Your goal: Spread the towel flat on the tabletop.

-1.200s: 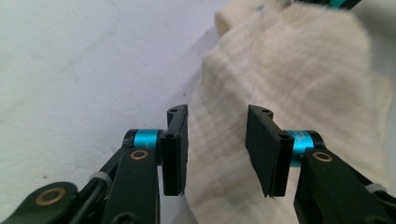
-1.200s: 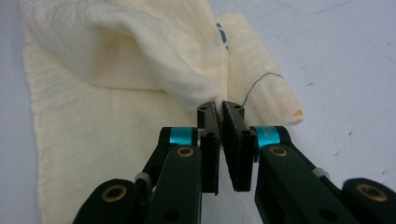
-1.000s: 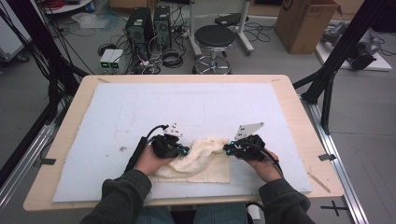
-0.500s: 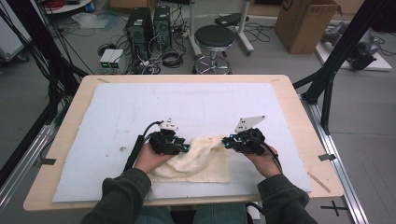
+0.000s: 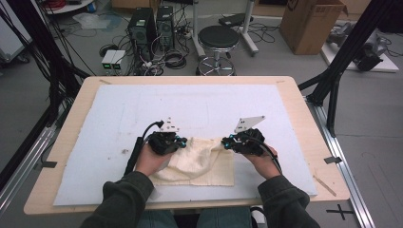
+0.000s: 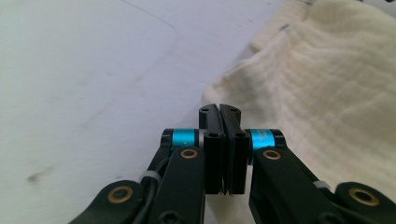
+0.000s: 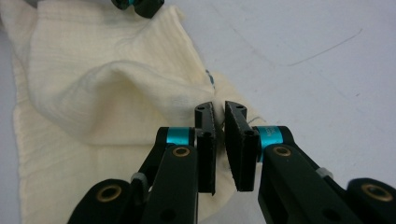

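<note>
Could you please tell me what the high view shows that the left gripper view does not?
High view: the wooden table rim, a stool and a cardboard box behind it. Left gripper view: the left gripper close up; its jaws have just been closing and meet with no cloth between them. Both: the cream cloth on the white mat.

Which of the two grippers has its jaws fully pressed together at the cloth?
The left gripper: its jaws meet with no gap, at the cream cloth's edge. The right gripper shows a narrow slit between its jaws, over the cloth's opposite corner.
</note>
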`<move>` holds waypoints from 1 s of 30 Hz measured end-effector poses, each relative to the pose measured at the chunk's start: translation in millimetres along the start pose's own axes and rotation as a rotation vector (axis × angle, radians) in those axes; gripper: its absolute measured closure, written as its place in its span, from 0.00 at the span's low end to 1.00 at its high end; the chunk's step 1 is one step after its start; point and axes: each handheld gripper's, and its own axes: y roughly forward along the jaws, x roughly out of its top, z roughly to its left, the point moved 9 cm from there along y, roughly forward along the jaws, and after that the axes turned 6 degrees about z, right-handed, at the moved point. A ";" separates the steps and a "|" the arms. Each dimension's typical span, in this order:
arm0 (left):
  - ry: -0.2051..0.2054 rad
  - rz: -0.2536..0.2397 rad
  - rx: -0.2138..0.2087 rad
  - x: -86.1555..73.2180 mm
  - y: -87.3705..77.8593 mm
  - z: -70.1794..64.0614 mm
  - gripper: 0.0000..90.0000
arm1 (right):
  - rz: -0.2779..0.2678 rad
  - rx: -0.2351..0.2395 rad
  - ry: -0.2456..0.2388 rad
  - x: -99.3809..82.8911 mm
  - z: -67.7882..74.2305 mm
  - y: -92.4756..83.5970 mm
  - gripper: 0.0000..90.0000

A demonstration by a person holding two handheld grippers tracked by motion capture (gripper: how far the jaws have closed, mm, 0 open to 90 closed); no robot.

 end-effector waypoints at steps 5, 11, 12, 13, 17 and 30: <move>-0.055 -0.051 0.111 0.9 -23.6 30.3 0.98 | -0.032 -0.002 0.000 11.1 -0.2 1.1 0.87; -0.115 -0.063 0.189 -4.7 -40.3 59.5 0.98 | -0.041 -0.035 0.052 11.6 -11.9 1.7 0.75; -0.121 -0.060 0.195 -6.5 -41.7 63.6 0.98 | -0.038 -0.045 0.066 10.1 -16.3 1.9 0.74; -0.130 -0.060 0.201 -8.2 -42.6 66.9 0.98 | -0.037 -0.046 0.085 8.6 -20.4 2.2 0.74; -0.149 -0.054 0.221 -12.6 -43.4 76.0 0.98 | -0.025 -0.043 0.156 1.1 -36.0 6.1 0.72; -0.150 -0.025 0.220 -19.3 -37.2 82.9 0.98 | 0.077 0.016 0.244 -15.2 -51.2 46.3 0.78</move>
